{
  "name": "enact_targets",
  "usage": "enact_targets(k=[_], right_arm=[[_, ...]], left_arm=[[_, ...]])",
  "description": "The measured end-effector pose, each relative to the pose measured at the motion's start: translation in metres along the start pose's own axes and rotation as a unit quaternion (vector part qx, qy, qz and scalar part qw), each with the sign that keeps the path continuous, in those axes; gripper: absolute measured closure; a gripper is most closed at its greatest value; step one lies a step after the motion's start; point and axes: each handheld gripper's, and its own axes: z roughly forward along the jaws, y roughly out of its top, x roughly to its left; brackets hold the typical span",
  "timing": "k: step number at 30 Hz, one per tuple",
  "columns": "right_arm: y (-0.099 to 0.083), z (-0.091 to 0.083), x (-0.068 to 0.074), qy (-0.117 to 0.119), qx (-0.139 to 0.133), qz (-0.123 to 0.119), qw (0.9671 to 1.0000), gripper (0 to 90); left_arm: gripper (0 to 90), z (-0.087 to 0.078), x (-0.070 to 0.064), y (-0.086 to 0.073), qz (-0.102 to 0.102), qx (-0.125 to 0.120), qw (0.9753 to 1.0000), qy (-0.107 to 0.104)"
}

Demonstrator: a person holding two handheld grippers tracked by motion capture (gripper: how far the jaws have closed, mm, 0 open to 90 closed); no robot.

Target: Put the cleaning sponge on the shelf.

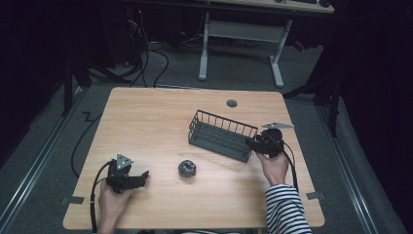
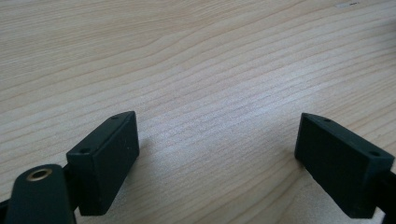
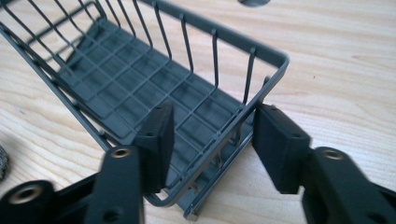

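My right gripper sat closest to the lens, its black jaws parted and straddling the end wall of the dark grey wire basket, one inside, one outside, not yet pinching. That basket stood right of centre on the pale wood-grain table; I judged it light, stiff and slick, best taken by its top rim. My left gripper rested wide open and empty, near a small crumpled metallic ball.

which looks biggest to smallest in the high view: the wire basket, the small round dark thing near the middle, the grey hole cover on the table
1. wire basket, by far
2. small round dark thing
3. grey hole cover, only slightly smaller and farther from the camera, so that ranking is unsure
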Motion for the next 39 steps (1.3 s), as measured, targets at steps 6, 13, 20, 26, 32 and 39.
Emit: enact_targets(k=[6, 13, 20, 26, 32, 39], right_arm=[[0.001, -0.016, -0.003, -0.004, -0.038, 0.006, 0.9993, 37.3], [-0.002, -0.036, 0.007, 0.006, -0.072, -0.022, 0.9972, 36.9], [-0.019, -0.045, 0.014, 0.027, -0.084, -0.028, 0.9957, 37.2], [-0.042, -0.053, 0.026, 0.051, -0.112, -0.040, 0.9916, 39.5], [-0.054, -0.052, 0.035, 0.070, -0.118, -0.046, 0.9894, 39.8], [-0.071, -0.039, 0.055, 0.096, -0.102, -0.069, 0.9878, 40.8]], left_arm=[[14.1, 0.000, 0.000, 0.000, -0.001, 0.000, 1.0000, 0.000], [14.1, 0.000, 0.000, 0.000, -0.001, -0.001, 1.0000, 0.001], [14.1, 0.000, 0.000, 0.000, -0.001, -0.001, 1.0000, 0.001], [14.1, 0.000, 0.000, 0.000, 0.000, -0.001, 1.0000, 0.001], [14.2, 0.000, 0.000, 0.000, -0.001, -0.002, 1.0000, 0.000], [14.2, 0.000, 0.000, 0.000, 0.000, -0.001, 1.0000, 0.000]])
